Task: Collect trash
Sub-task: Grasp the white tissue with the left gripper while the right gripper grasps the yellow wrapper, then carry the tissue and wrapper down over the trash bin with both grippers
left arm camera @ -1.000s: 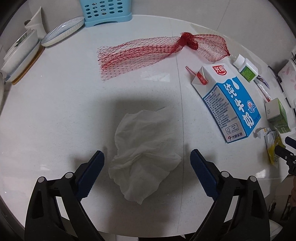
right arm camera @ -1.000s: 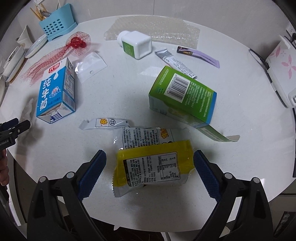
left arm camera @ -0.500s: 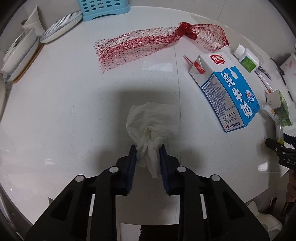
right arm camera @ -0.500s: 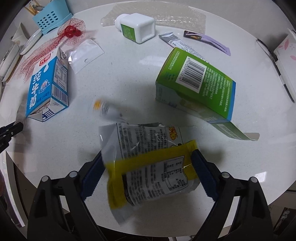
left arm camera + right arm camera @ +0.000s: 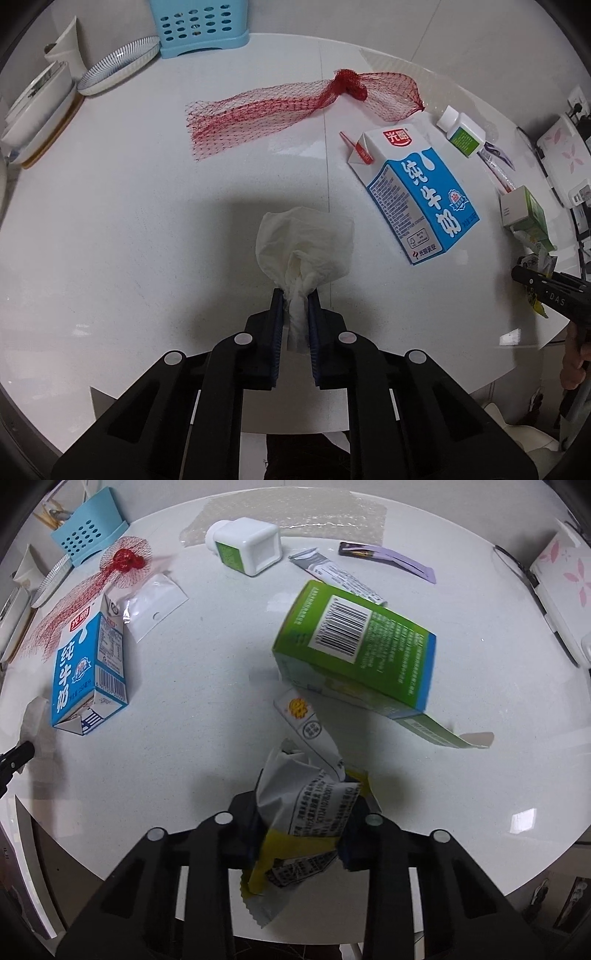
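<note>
At the lower centre of the left wrist view, the left gripper (image 5: pixel 295 306) is clamped tight on a white tissue (image 5: pixel 304 242) above the table (image 5: pixel 110 221). In the right wrist view, the right gripper (image 5: pixel 301 827) is closing on a crumpled yellow wrapper (image 5: pixel 306 812), low centre. The slick wrapper may slip out of the shallow grip. Only the right view shows the whole green box (image 5: pixel 354 646).

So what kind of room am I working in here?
Probably a home kitchen or dining corner: a round white table, stacked plates beside a blue utensil holder, and a milk carton among food wrappers.
</note>
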The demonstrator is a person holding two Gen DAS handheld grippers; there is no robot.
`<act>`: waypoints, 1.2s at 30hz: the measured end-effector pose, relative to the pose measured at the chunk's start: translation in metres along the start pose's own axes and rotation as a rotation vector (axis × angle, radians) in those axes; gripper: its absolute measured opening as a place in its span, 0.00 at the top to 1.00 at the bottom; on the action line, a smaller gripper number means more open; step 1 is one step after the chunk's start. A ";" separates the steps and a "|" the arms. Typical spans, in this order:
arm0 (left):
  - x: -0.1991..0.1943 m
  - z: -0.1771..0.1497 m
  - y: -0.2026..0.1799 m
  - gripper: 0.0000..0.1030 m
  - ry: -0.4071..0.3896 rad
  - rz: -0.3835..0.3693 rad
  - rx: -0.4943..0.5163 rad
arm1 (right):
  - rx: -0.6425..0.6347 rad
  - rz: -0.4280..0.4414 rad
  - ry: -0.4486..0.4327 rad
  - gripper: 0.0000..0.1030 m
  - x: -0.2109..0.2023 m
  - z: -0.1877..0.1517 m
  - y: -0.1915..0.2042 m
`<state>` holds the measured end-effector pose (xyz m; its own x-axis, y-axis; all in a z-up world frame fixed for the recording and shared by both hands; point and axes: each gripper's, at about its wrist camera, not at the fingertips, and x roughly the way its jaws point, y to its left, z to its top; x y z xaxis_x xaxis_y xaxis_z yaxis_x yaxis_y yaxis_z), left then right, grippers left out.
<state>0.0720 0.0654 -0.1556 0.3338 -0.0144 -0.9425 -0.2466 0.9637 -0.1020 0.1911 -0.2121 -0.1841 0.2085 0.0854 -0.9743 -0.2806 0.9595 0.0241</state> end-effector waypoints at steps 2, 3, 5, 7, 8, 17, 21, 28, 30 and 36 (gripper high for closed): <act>-0.007 0.001 0.001 0.88 -0.018 -0.004 0.005 | 0.013 0.008 -0.004 0.79 -0.002 0.000 -0.003; -0.010 0.002 0.005 0.88 -0.027 -0.007 0.007 | 0.019 0.018 -0.010 0.79 -0.004 -0.002 -0.008; -0.016 0.004 0.007 0.88 -0.044 -0.011 0.010 | 0.017 0.018 -0.031 0.80 -0.008 -0.005 -0.005; -0.023 0.005 0.008 0.88 -0.062 -0.022 0.008 | 0.009 0.024 -0.058 0.80 -0.018 -0.009 -0.002; -0.026 0.005 0.009 0.88 -0.070 -0.026 0.009 | 0.005 0.024 -0.073 0.80 -0.023 -0.011 -0.001; -0.068 -0.010 -0.005 0.88 -0.175 -0.079 0.040 | 0.008 0.061 -0.205 0.80 -0.081 -0.055 0.003; -0.086 -0.024 -0.008 0.88 -0.204 -0.109 0.064 | 0.016 0.075 -0.245 0.80 -0.096 -0.076 0.013; -0.101 -0.062 -0.004 0.88 -0.216 -0.154 0.123 | 0.037 0.055 -0.252 0.80 -0.106 -0.127 0.032; -0.101 -0.075 -0.005 0.89 -0.212 -0.169 0.146 | 0.047 0.054 -0.250 0.80 -0.105 -0.144 0.037; -0.094 -0.112 -0.020 0.89 -0.206 -0.189 0.190 | 0.051 0.069 -0.209 0.80 -0.095 -0.187 0.042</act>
<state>-0.0560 0.0175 -0.1008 0.5391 -0.1621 -0.8265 0.0051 0.9819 -0.1893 -0.0161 -0.2302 -0.1328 0.3820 0.1997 -0.9023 -0.2543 0.9614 0.1051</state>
